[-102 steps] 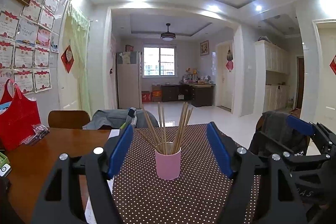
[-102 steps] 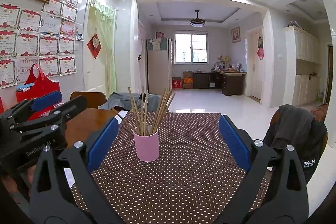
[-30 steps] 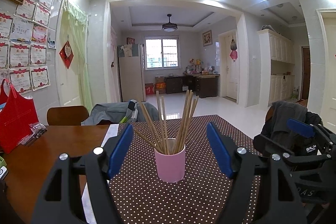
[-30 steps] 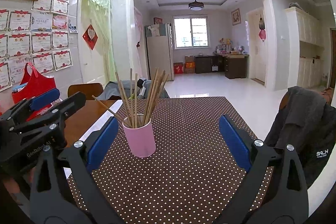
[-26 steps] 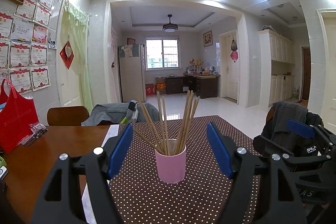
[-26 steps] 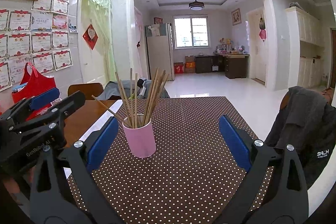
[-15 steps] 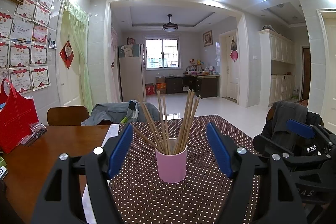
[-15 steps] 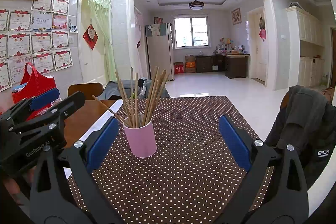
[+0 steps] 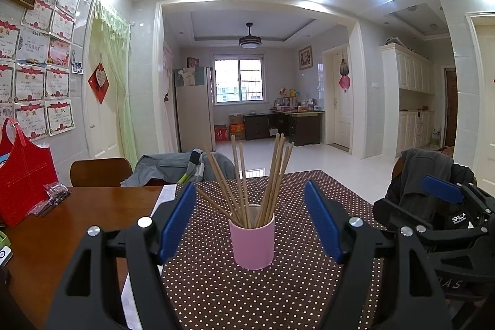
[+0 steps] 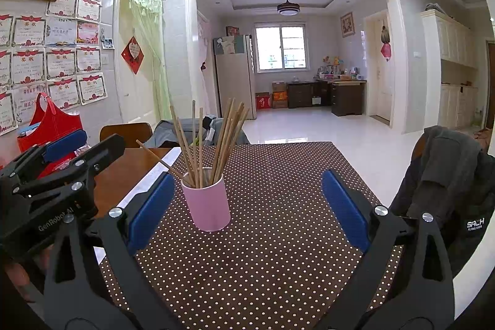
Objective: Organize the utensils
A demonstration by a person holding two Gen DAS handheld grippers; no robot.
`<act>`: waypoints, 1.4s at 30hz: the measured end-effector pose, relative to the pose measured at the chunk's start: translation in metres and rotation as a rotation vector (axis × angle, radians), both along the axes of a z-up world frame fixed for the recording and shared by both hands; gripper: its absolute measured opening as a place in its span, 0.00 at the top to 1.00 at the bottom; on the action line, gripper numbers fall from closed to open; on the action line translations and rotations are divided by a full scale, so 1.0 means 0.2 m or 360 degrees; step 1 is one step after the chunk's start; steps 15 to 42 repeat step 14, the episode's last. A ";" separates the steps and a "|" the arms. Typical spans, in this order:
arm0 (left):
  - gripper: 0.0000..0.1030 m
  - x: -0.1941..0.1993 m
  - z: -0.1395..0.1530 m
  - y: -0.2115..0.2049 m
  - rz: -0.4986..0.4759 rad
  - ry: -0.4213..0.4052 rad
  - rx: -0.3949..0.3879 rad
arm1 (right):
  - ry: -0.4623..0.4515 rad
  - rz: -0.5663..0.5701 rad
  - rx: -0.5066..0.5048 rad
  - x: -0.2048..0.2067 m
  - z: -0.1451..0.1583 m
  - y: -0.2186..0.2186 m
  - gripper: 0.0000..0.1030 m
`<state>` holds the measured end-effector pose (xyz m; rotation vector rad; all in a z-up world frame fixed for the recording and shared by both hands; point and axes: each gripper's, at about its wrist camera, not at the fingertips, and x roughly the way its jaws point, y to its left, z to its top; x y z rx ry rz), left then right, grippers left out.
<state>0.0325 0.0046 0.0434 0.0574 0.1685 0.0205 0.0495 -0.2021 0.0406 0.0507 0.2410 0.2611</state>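
Observation:
A pink cup (image 9: 252,242) (image 10: 206,206) stands upright on the brown dotted cloth (image 9: 278,299) (image 10: 278,237), holding several wooden chopsticks (image 9: 272,175) (image 10: 222,138) that fan out above its rim. My left gripper (image 9: 250,218) is open, its blue pads (image 9: 178,218) wide apart, with the cup straight ahead beyond them. My right gripper (image 10: 247,206) is open too, nothing between its pads (image 10: 343,209); the cup sits ahead, toward its left finger. Each gripper also shows in the other's view, the right gripper (image 9: 442,194) at the right edge and the left gripper (image 10: 65,144) at the left.
The wooden table (image 9: 62,225) extends left of the cloth, bearing a red bag (image 9: 21,175) and a small packet (image 9: 52,197). A chair (image 9: 99,172) and grey clothing (image 9: 173,166) stand behind the table. A jacket-draped chair (image 10: 448,184) is at the right.

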 end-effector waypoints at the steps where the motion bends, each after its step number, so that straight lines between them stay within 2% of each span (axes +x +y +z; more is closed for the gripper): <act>1: 0.31 0.00 0.00 0.00 0.0002 0.0002 0.0001 | 0.0003 0.0000 0.0000 0.00 0.00 0.00 0.08; 10: 0.31 0.03 -0.02 0.00 0.0005 0.0045 0.0003 | 0.0045 -0.0001 0.0007 0.02 -0.05 -0.01 0.08; 14: 0.31 0.07 -0.06 0.00 -0.0004 0.0117 -0.0010 | 0.0088 -0.0011 -0.0008 0.07 -0.08 -0.01 0.08; 42: 0.31 0.07 -0.06 0.00 -0.0004 0.0117 -0.0010 | 0.0088 -0.0011 -0.0008 0.07 -0.08 -0.01 0.08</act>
